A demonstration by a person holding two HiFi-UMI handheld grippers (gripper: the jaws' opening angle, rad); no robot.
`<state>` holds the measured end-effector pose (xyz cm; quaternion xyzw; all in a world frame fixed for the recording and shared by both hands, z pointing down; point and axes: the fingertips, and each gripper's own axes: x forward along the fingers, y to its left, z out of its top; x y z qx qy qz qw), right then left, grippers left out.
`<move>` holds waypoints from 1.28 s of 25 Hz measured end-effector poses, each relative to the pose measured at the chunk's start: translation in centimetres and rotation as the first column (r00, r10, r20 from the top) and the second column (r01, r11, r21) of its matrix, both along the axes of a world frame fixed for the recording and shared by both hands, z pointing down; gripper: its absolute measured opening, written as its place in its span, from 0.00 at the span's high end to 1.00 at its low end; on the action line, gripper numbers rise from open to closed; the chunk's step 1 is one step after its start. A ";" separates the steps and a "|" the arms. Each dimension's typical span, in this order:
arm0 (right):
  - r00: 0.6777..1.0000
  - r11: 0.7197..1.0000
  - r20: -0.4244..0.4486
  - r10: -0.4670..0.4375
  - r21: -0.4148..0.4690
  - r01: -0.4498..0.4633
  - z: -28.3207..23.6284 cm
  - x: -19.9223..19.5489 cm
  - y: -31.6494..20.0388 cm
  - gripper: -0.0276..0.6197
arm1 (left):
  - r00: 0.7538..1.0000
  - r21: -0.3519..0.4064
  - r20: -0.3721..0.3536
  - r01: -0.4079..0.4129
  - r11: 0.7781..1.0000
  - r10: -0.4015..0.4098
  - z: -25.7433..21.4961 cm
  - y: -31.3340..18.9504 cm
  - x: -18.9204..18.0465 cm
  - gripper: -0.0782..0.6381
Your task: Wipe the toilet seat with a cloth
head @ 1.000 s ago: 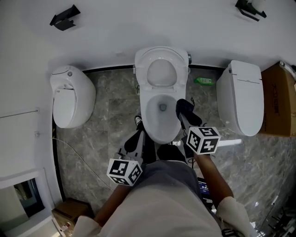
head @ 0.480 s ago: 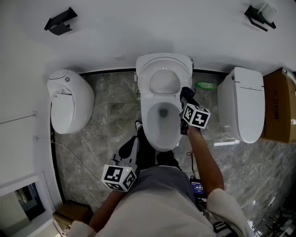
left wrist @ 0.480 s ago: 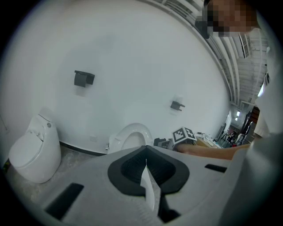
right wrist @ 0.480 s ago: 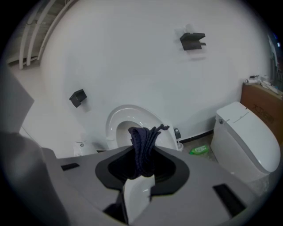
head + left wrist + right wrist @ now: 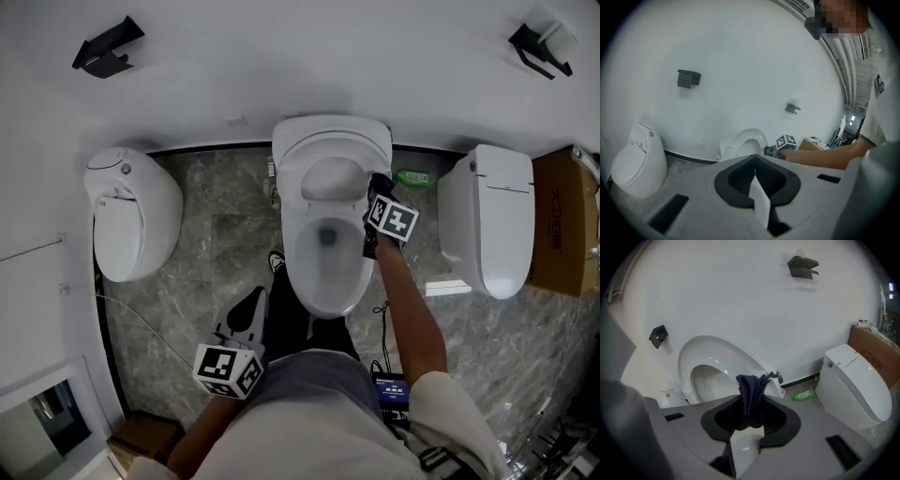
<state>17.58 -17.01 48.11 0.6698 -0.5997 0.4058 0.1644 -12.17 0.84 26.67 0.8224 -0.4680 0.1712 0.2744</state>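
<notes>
Cloth point(image 5: 751, 397): dark, soft, light, limp; bunched and clamped in right gripper point(image 5: 749, 425) at toilet seat's point(image 5: 300, 255) right rear rim, contact unclear; best gripped mid-bunch; left gripper point(image 5: 754, 172) closed, empty.

Bright, even light from above; soft shadow under bracket point(image 5: 802, 266). Small glare on seat point(image 5: 715, 363). Gripper views: fisheye, dark corners, jaws blurry.
</notes>
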 end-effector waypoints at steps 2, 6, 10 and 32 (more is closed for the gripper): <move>1.000 1.000 -0.001 0.010 -0.006 -0.010 0.3 0.0 -0.7 0.82 | 1.000 -0.005 0.001 0.003 1.000 -0.003 0.1 -0.8 -0.5 0.88; 0.999 0.999 0.019 0.035 -0.013 -0.034 0.4 -0.4 -1.9 0.82 | 1.000 -0.013 0.000 0.020 1.000 -0.020 0.1 -2.0 -1.4 0.88; 0.995 0.997 0.062 0.078 -0.009 -0.078 0.2 -0.5 -2.1 0.82 | 0.999 -0.021 -0.003 0.043 0.999 -0.044 0.6 -2.3 -2.1 0.88; 0.986 0.986 -0.112 -0.122 0.103 0.134 -6.0 -4.1 -5.2 0.82 | 0.990 -0.028 -0.065 0.121 0.992 -0.122 1.3 -1.7 -4.5 0.88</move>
